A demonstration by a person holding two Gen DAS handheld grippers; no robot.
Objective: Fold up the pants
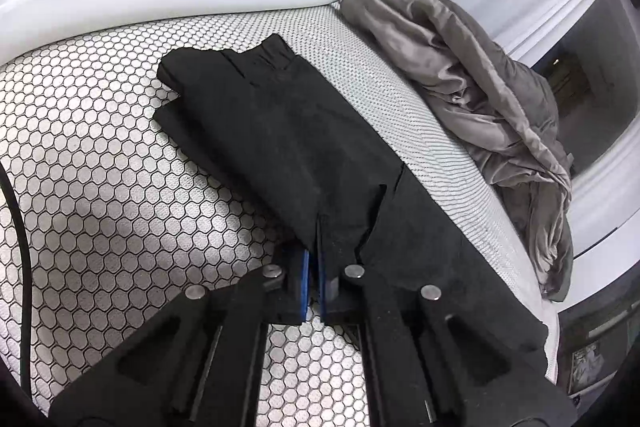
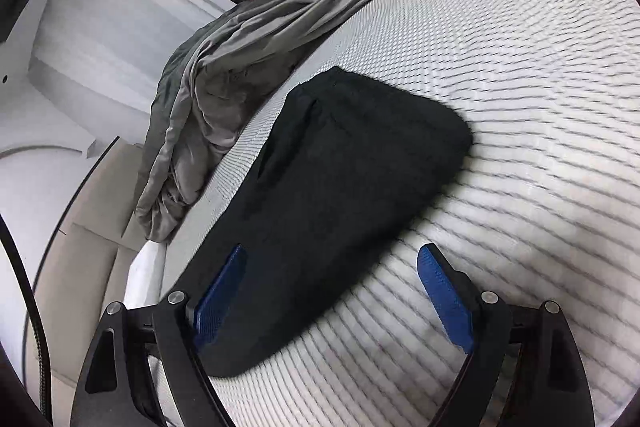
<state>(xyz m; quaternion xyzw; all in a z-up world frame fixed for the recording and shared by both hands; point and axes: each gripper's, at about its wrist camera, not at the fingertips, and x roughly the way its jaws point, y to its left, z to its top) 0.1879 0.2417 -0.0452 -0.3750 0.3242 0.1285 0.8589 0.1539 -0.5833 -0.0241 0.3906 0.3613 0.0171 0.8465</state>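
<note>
Here, pants [image 1: 288, 131] between left jaws.

The right gripper [image 2: 332, 267] stood with its blue pads [image 2: 444, 295] wide apart over the black pants [image 2: 340, 187]. The pants lay folded on the white mattress [image 2: 520, 87]. A grey blanket [image 2: 248, 51] was bunched just beside them, at the mattress edge.
</note>
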